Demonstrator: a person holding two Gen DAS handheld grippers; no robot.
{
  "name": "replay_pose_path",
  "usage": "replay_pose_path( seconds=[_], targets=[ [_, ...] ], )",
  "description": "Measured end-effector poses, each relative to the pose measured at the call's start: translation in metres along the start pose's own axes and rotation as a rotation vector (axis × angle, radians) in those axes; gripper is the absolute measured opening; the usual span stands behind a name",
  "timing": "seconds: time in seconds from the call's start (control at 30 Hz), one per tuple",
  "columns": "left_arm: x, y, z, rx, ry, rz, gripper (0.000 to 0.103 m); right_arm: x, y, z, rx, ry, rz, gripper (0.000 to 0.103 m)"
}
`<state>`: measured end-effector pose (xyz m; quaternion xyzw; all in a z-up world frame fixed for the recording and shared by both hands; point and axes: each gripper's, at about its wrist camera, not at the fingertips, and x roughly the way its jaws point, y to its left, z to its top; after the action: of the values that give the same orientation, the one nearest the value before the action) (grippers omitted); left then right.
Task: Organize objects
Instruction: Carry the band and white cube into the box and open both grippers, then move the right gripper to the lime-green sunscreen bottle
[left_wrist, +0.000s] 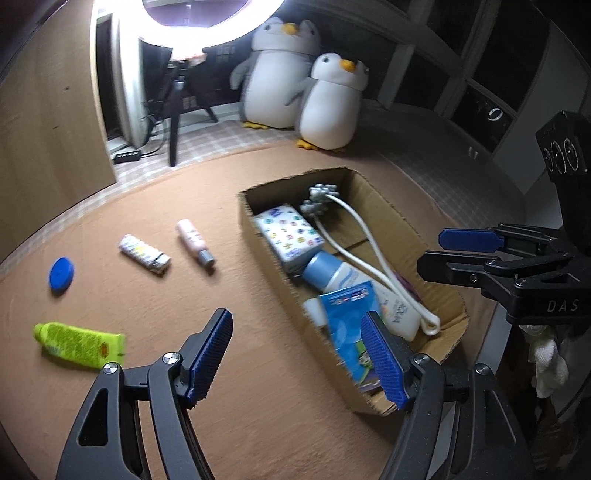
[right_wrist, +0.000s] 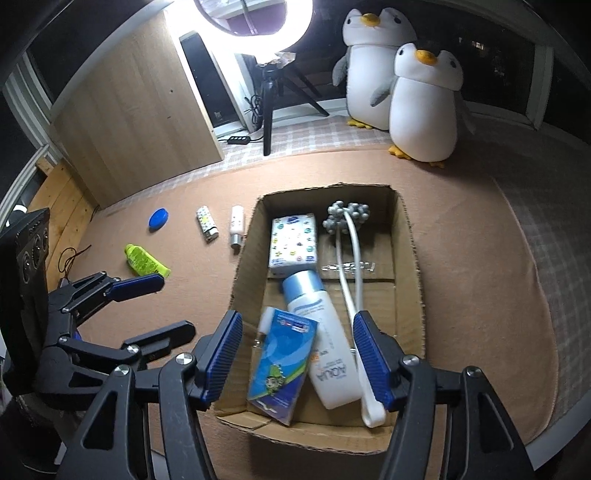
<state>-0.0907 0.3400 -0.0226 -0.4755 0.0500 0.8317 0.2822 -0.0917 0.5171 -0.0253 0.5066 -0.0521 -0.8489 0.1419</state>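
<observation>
Inside the cardboard box (right_wrist: 406, 258) a patterned tissue pack (right_wrist: 293, 240) is seen at the far end, with a white bottle with a blue cap (right_wrist: 321, 332) lying below it and a blue card packet (right_wrist: 282, 363) propped at the near end, overlapping the bottle's side. A white two-armed massager with silver balls (right_wrist: 351, 266) is laid along the box's right half (its looped end reaches the near wall).

Outside the box, on the peach mat (left_wrist: 258, 424), four things are left in a loose row: a pink-white bottle (left_wrist: 194, 242), a patterned lighter (left_wrist: 144, 254), a blue cap (left_wrist: 61, 275) and a yellow-green tube (left_wrist: 79, 345), all apart from one another.

The left gripper (left_wrist: 295, 354) is held over the mat at the box's near corner, jaws spread with nothing between them. The right gripper (right_wrist: 295, 358) is held above the box's near end, likewise spread and gripping nothing.

Beyond the mat, checked flooring, two plush penguins (right_wrist: 406, 85), a ring light on a tripod (right_wrist: 269, 92) and a wooden panel (right_wrist: 136, 122) are visible.
</observation>
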Motion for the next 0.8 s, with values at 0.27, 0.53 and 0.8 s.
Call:
replay_pose_path(
  seconds=[0.27,0.53,0.8],
  targets=[
    [-0.039,0.055,-0.030,-0.082,-0.040,0.105,0.075,0.013,0.029,0.000,-0.019,0.024,0.004,0.061],
    [-0.077,0.131,-0.078,-0.229,-0.043,0.188,0.075,0.025,0.066,0.000,-0.070,-0.022,-0.018,0.062],
    [-0.108,0.199,-0.109,-0.366,-0.072,0.253,0.075,0.046,0.108,0.006,-0.116,-0.017,-0.014,0.062]
  ],
)
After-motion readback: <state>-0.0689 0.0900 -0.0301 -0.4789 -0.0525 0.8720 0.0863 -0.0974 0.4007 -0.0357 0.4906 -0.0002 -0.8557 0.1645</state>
